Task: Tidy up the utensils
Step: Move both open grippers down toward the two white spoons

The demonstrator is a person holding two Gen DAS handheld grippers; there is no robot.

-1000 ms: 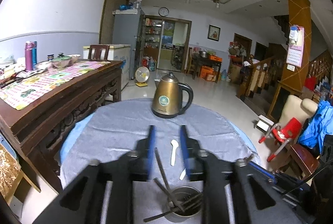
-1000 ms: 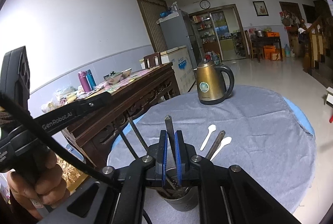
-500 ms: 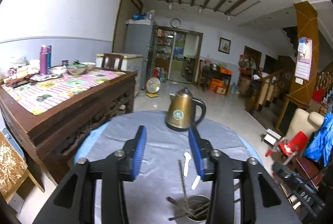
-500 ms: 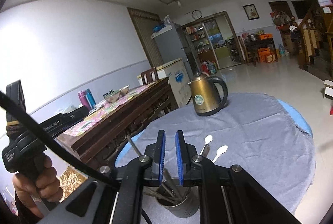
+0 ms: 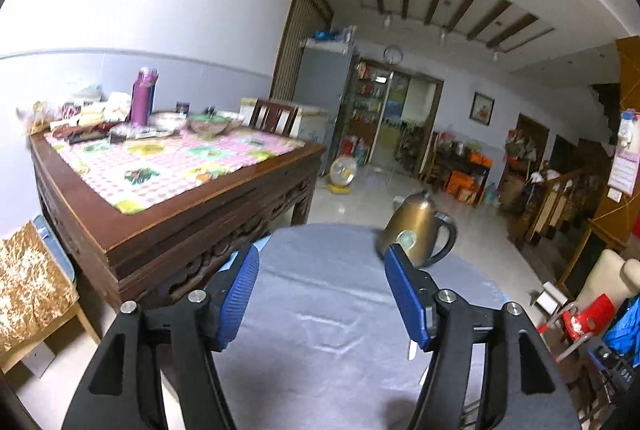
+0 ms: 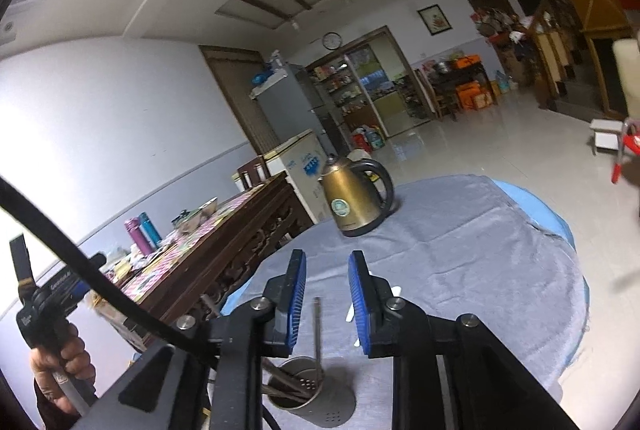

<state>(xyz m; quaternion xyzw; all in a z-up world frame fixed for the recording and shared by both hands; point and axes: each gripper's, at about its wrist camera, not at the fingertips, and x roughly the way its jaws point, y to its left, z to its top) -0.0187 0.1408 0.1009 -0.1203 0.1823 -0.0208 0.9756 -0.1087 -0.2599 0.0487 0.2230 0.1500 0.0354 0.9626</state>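
A perforated metal utensil cup (image 6: 310,396) stands on the grey cloth (image 6: 460,250) of the round table, with several dark utensils (image 6: 318,326) leaning in it. My right gripper (image 6: 326,304) is open and empty, raised just above and behind the cup. Two white spoons (image 6: 351,310) lie on the cloth beyond it, mostly hidden by the right finger. My left gripper (image 5: 322,294) is wide open and empty, held high over the cloth (image 5: 328,310). A sliver of a white spoon (image 5: 412,350) shows by its right finger. The cup is out of the left wrist view.
A gold kettle (image 6: 354,198) stands at the far side of the round table; it also shows in the left wrist view (image 5: 418,234). A dark wooden table (image 5: 172,190) with a checked cloth, bowls and bottles stands close on the left. Chairs (image 5: 580,314) are on the right.
Both grippers have opened and lifted away from the cup. The utensil my right gripper held now stands in the cup. The left gripper swung up and left, losing the cup from view.
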